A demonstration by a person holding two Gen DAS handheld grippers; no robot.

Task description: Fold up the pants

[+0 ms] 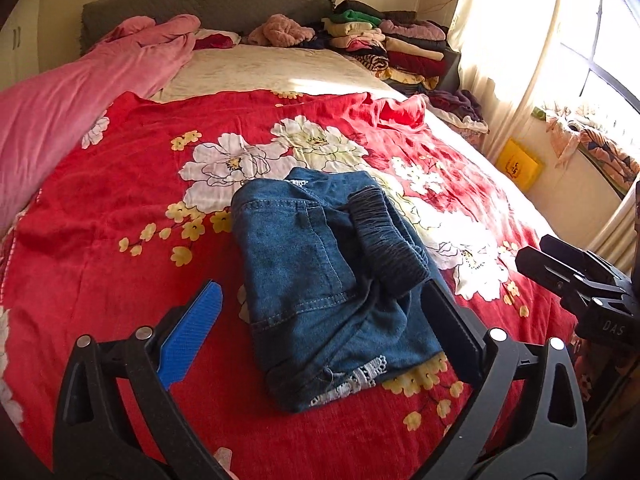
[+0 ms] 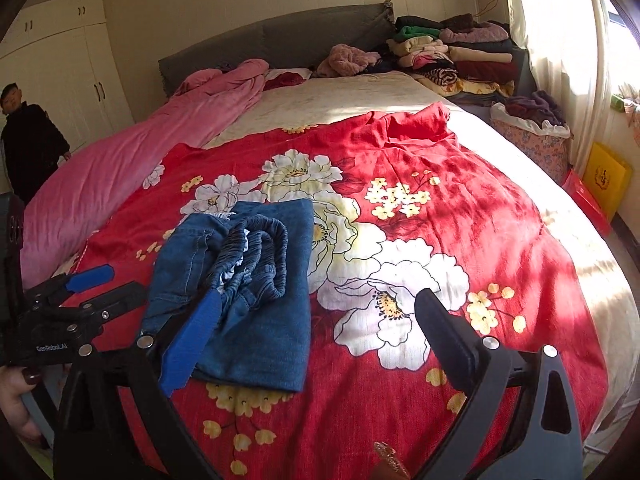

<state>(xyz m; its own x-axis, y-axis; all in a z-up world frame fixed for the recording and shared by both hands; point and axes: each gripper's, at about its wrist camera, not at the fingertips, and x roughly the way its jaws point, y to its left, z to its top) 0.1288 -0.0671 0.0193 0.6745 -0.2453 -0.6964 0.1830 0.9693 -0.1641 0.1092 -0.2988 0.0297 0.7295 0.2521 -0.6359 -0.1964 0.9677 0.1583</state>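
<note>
Blue denim pants (image 1: 320, 280) lie folded in a compact bundle on the red flowered blanket (image 1: 120, 208), with the dark elastic waistband (image 1: 384, 236) on top. My left gripper (image 1: 320, 320) is open and empty, its jaws wide to either side of the bundle's near end. In the right wrist view the same pants (image 2: 256, 280) lie at lower left. My right gripper (image 2: 320, 336) is open and empty over the blanket (image 2: 460, 208), its blue left finger (image 2: 192, 340) over the bundle's near left edge. The left gripper (image 2: 96, 284) shows at the left there.
A pink quilt (image 1: 60, 100) runs along the bed's left side. Stacks of folded clothes (image 1: 392, 40) sit by the grey headboard (image 1: 208, 4). A laundry basket (image 2: 532, 136) and a yellow box (image 2: 606, 178) stand right of the bed. A person (image 2: 28, 136) stands at the far left.
</note>
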